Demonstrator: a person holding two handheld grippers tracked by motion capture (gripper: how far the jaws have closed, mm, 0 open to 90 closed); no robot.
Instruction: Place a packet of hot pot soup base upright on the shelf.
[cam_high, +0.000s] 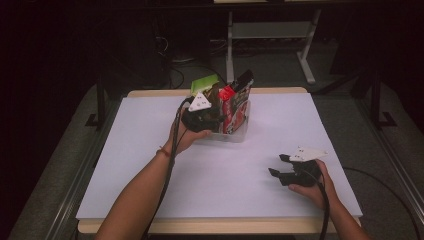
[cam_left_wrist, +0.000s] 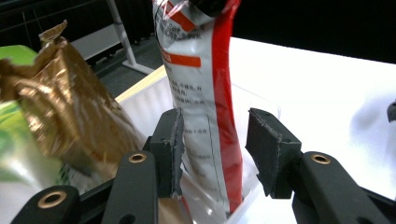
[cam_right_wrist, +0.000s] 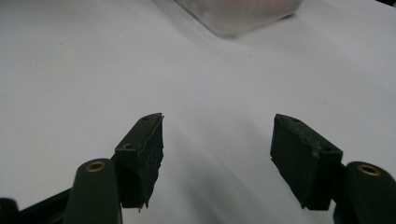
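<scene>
Left gripper view shows the left gripper (cam_left_wrist: 212, 156) open around a red and white packet (cam_left_wrist: 205, 93) that stands in the clear box (cam_left_wrist: 144, 100) beside a gold bag (cam_left_wrist: 70, 116). It has not squeezed yet. Grabbing and lifting look still to do. Open and empty, the right gripper (cam_right_wrist: 217, 154) waits over the table (cam_right_wrist: 70, 70).

A: In the left gripper view, the red-and-white packet (cam_left_wrist: 205, 93) is cut off by the top edge, and its foot is hidden below the clear bin's (cam_left_wrist: 144, 102) rim.

B: The print on it is too small to read. The gold bag (cam_left_wrist: 70, 116) runs out at the left edge.

A: In the right gripper view, the bin (cam_right_wrist: 243, 14) is blurred and cropped at the top.

B: In the high view, the left tool (cam_high: 210, 117) hides the bin's near left corner, and the far room is too dark to make out.
</scene>
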